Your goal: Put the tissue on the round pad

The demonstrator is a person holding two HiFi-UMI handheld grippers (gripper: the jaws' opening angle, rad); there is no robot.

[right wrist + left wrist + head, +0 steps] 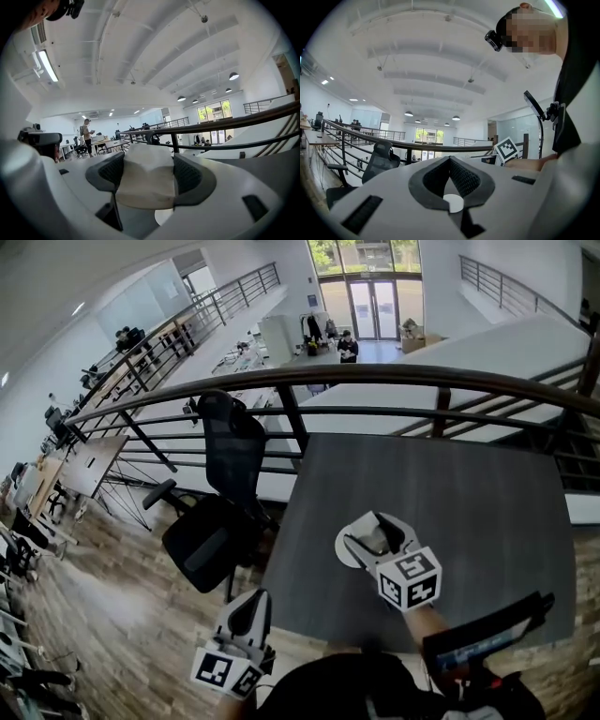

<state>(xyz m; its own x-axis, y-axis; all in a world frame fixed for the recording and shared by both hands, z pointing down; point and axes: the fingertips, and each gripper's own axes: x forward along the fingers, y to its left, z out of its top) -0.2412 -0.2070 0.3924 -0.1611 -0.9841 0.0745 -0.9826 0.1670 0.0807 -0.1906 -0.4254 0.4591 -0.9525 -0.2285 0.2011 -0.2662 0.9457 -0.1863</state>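
- Head view: the right gripper (373,535) is out over the dark grey wood-grain table (469,502), near the edge closest to the person. There's something pale tucked between its white jaws, but it's too small from up here to say much.
- Same view: the left gripper (251,607) hangs lower down, off the table's near left corner and over the wooden floor, close to a black mesh office chair (220,493).
- The only print I can spot is the black-and-white square marker pattern on each gripper's cube (410,579). No words on them.
- Left gripper view: the left gripper (450,161) has its dark ribbed pads (464,178) pressed together at the tips, with nothing in there. The right gripper's marker cube (506,149) peeks in at the right.
- Right gripper view: this is the good one. The white folded tissue (147,183) sits right between the jaws of the right gripper (149,157), with a dark ribbed pad (110,173) pressing on each side, so it's pinched.
- The tissue fills the gap from side to side and pokes out a bit past the fingertips.
- It looks like a soft chunky wad, off-white, with a few creased facets on top and a rounded lower edge.
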